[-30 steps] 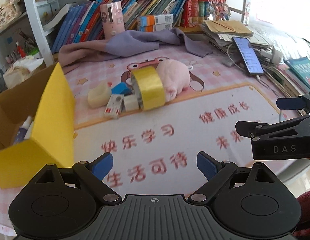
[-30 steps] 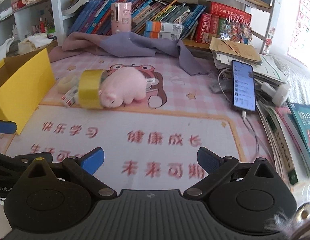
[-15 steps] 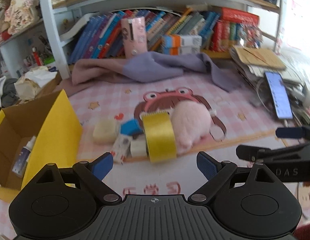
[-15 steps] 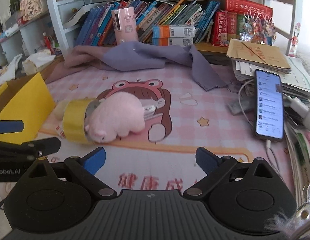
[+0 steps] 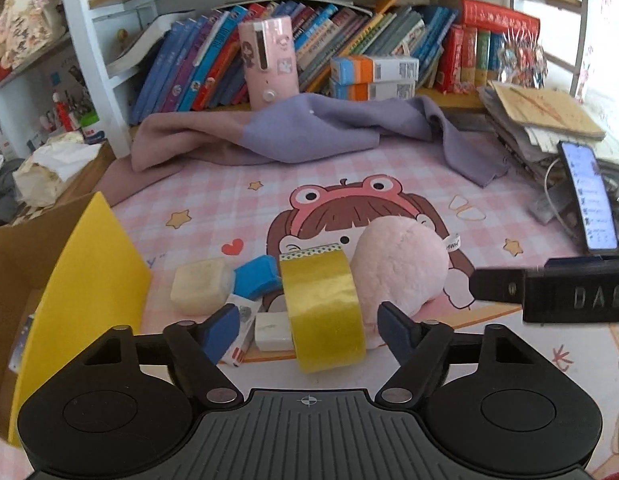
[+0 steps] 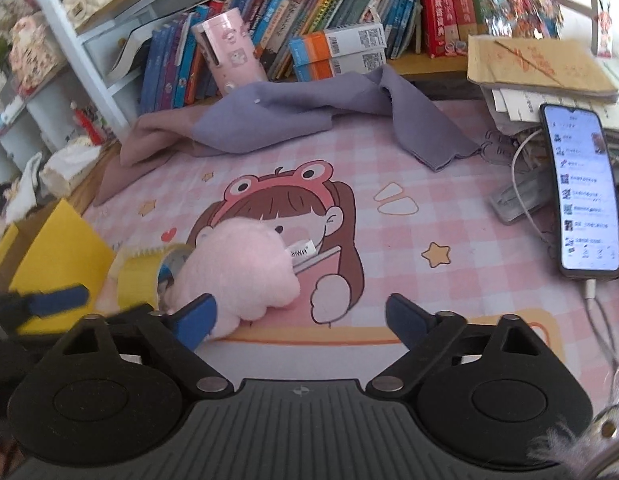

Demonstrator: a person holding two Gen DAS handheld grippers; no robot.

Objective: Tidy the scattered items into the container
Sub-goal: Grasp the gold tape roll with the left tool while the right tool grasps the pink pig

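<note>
- Left wrist view: left gripper at bottom centre, jaws part-way apart and just been closing in; yellow tape roll stood on edge between the blue fingertips, pads not pressing it.
- Pink plush toy sat right of the roll, touching it, centre-right of frame.
- Left of the roll, a tight clutter: white eraser block, small red-and-white box partly hidden by the left fingertip, blue block, pale cream lump. These crowded the roll's left side.
- Yellow cardboard box at left edge, open top; a small pale item only just showed inside at the far left, could not tell what.
- Right gripper's black arm crossed in at mid-right, close to the plush.
- Purple cloth lay crumpled across upper centre; pink cylinder case upright behind it against the books.
- Phone, screen lit, leaned at right edge with cables.
- Right wrist view: right gripper at bottom centre, jaws wide and just been narrowing; nothing gripped. Left fingertip overlapped the plush's lower edge, contact unclear.
- All of it sat on a pink checked cartoon mat.
</note>
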